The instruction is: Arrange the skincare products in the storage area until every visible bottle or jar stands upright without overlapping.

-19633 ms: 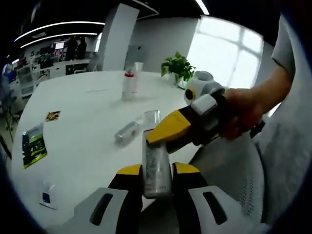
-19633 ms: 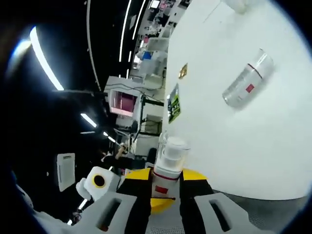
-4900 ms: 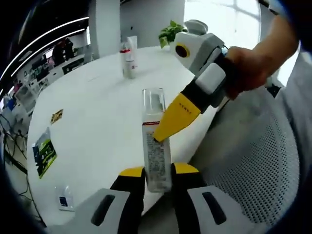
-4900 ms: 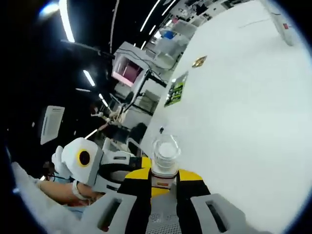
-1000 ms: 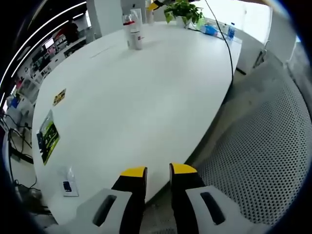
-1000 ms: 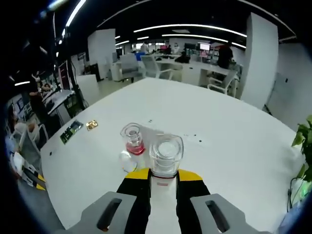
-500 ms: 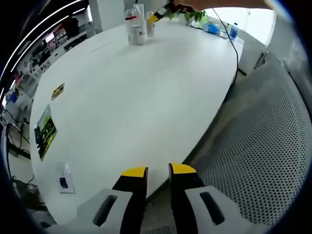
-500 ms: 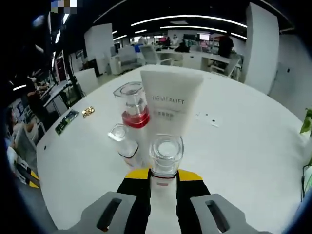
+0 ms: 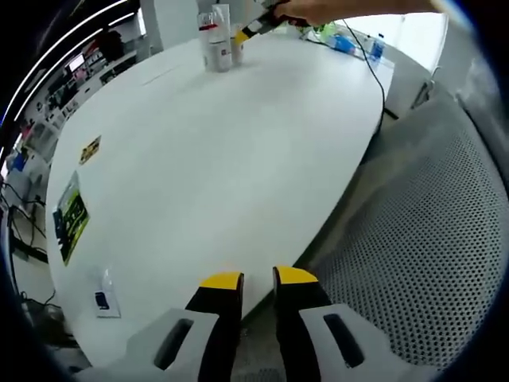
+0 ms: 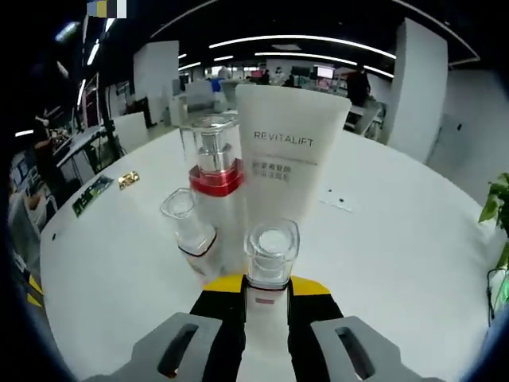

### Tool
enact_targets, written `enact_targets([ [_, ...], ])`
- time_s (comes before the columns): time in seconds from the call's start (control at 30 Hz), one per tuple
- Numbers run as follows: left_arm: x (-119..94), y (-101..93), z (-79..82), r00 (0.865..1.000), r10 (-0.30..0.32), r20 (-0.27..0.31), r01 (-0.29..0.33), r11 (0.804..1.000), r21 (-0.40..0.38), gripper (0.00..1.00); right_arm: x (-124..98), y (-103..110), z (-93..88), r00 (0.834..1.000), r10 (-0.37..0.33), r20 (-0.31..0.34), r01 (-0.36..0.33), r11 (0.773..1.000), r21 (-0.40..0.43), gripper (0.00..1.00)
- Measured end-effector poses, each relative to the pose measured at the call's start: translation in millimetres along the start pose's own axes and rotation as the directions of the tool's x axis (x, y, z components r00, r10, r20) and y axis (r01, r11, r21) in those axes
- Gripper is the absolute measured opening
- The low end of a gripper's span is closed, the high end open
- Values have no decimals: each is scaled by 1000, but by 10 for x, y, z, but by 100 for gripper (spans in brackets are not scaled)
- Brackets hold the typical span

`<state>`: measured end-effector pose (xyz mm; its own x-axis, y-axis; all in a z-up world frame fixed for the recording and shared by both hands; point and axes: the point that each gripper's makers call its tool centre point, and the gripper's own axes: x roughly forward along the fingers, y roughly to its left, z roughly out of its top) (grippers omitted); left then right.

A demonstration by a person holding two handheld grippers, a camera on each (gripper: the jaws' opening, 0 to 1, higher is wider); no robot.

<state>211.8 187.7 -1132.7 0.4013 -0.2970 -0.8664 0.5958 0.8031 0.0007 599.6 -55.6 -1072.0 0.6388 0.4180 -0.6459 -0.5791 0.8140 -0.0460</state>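
Observation:
My right gripper (image 10: 269,293) is shut on a white bottle with a clear square cap (image 10: 271,253), held upright just above the white table (image 10: 398,263). Directly beyond it stand a white REVITALIFT tube (image 10: 288,171), a tall bottle with a red band (image 10: 211,171) and a short clear-capped bottle (image 10: 188,228), close together. In the left gripper view that group of bottles (image 9: 215,36) stands at the table's far end, with the right gripper (image 9: 256,22) and a hand (image 9: 318,9) beside it. My left gripper (image 9: 257,281) hangs off the table's near edge, jaws close together with nothing between them.
A grey mesh chair seat (image 9: 421,231) lies to the right of the left gripper. A green sticker (image 9: 70,216), a small yellow sticker (image 9: 89,149) and a white packet (image 9: 103,296) lie on the table's left side. A black cable (image 9: 375,76) runs over the far right edge.
My right gripper has carried its bottle closer to the standing group, which now looms larger and nearer. The left gripper has barely shifted and stays without a load.

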Motion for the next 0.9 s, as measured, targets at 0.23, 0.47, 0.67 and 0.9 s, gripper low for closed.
enact_targets([
  [0.23, 4, 21, -11, 1000, 8, -5, -8, 1000, 0, 11, 16, 69, 7, 999, -28, 17, 26, 995, 100, 13],
  [0.47, -5, 19, -6, 1000, 12, -2, -12, 999, 36, 8, 48, 75, -6, 999, -38, 22, 34, 990, 139, 13],
  [0.67, 1, 9, -15, 1000, 11, -13, -11, 999, 50, 8, 46, 53, -47, 999, -49, 23, 44, 980, 194, 15],
  [0.9, 7, 10, -39, 1000, 15, -22, -13, 998, 56, 7, 35, 96, -37, 998, -60, 33, 53, 980, 192, 24],
])
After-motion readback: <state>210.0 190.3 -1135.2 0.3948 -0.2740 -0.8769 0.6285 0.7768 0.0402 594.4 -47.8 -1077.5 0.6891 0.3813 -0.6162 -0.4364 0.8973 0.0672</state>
